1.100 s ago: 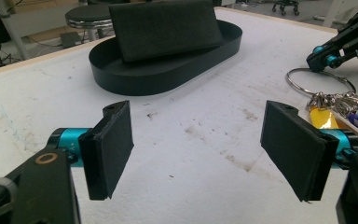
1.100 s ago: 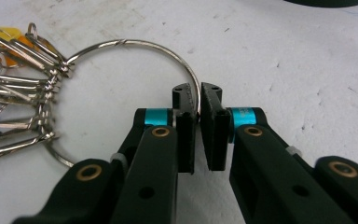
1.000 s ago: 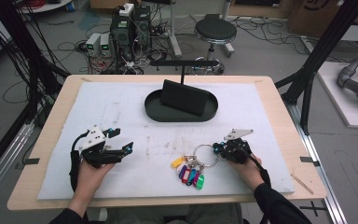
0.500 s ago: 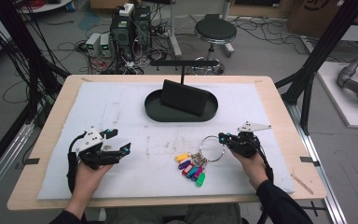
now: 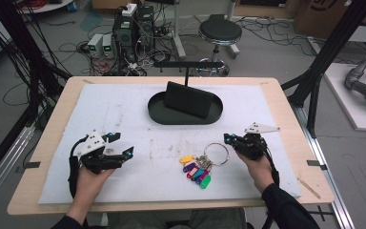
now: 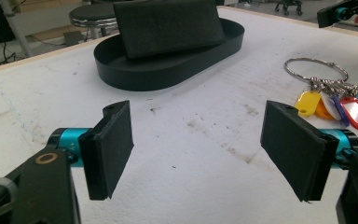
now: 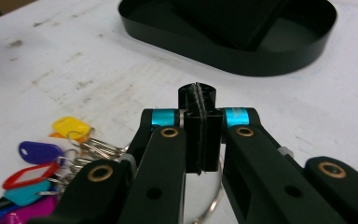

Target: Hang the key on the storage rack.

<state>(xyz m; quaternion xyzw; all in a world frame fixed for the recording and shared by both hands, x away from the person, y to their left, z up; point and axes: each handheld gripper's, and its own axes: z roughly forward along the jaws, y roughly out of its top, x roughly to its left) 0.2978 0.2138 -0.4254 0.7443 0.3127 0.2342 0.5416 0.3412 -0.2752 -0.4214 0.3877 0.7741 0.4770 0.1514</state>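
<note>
I see the right gripper (image 5: 227, 139) near the bench's right edge, a bit toward the front, jaws pressed fully together; in the right gripper view the pads meet flat with the big steel key ring (image 7: 212, 205) passing under them. Looks clamped on the ring wire, but the exact contact is hidden behind the jaws, so I can't confirm the pinch itself. In the high view the key ring (image 5: 216, 153) sits just left of that gripper's tips, front-centre of the white mat (image 5: 124, 109), with the bunch of coloured key tags (image 5: 198, 171) fanned out toward the front edge: yellow, purple, red, teal, green. I can't tell whether the ring is lifted off the mat; the tags lie on it. My left gripper (image 5: 122, 145) is near the front-left corner, jaws spread wide with nothing between them; the left gripper view has both pads (image 6: 114, 144) hovering over bare mat, well apart from the keys. The black oval tray (image 5: 157, 113) sits at the middle of the mat toward the far edge, with a black rectangular block (image 5: 188, 99) leaning inside it.
</note>
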